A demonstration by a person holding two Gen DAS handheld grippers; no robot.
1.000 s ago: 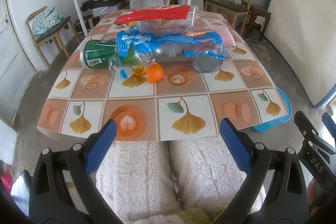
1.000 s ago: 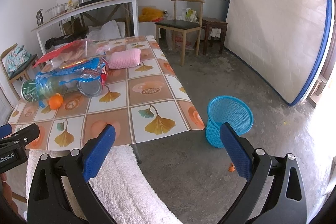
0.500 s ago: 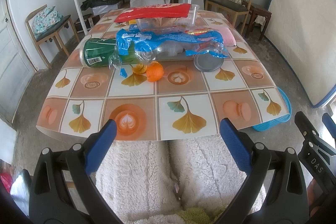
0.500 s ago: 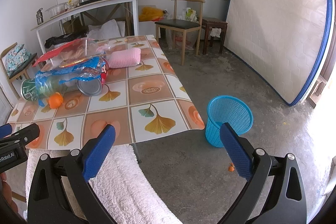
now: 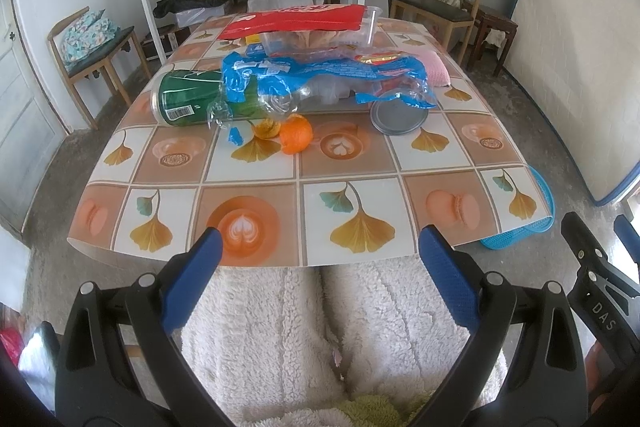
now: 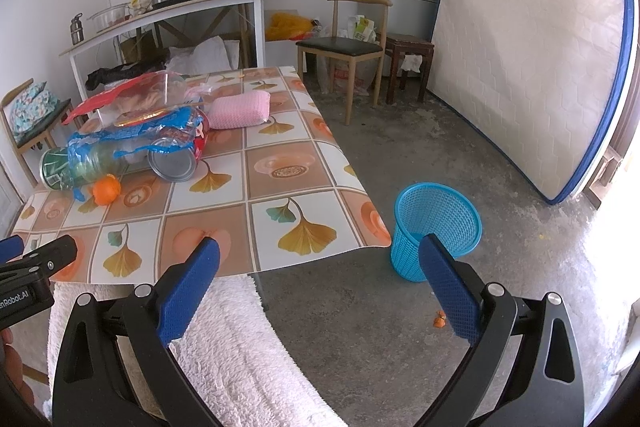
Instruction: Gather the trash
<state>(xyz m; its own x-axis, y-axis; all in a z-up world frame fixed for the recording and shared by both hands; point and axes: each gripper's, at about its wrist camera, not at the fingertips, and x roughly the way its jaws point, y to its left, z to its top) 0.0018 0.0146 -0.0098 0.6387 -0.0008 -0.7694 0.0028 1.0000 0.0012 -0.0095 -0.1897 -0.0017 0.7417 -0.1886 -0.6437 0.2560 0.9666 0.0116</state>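
A heap of trash lies across the middle of the patterned table [image 5: 360, 211]: a green can [image 5: 188, 103] on its side, a blue plastic wrapper [image 5: 320, 71], a red packet [image 5: 296, 21] over a clear tub, orange peel [image 5: 296, 135] and a silver can end [image 5: 396, 117]. My left gripper [image 5: 318, 259] hangs open at the near table edge, well short of the trash. My right gripper [image 6: 318, 267] is open too, off the table's right corner, with the blue mesh bin [image 6: 436, 227] on the floor just beyond it. Both hold nothing.
A pink sponge [image 6: 240, 109] lies behind the heap. White fluffy fabric [image 5: 320, 327] on the person's legs fills the space below both grippers. Wooden chairs [image 6: 348, 47], a white side table [image 6: 160, 15], a fridge and a leaning mattress [image 6: 520, 59] ring the room. A small orange scrap [image 6: 439, 319] lies on the floor.
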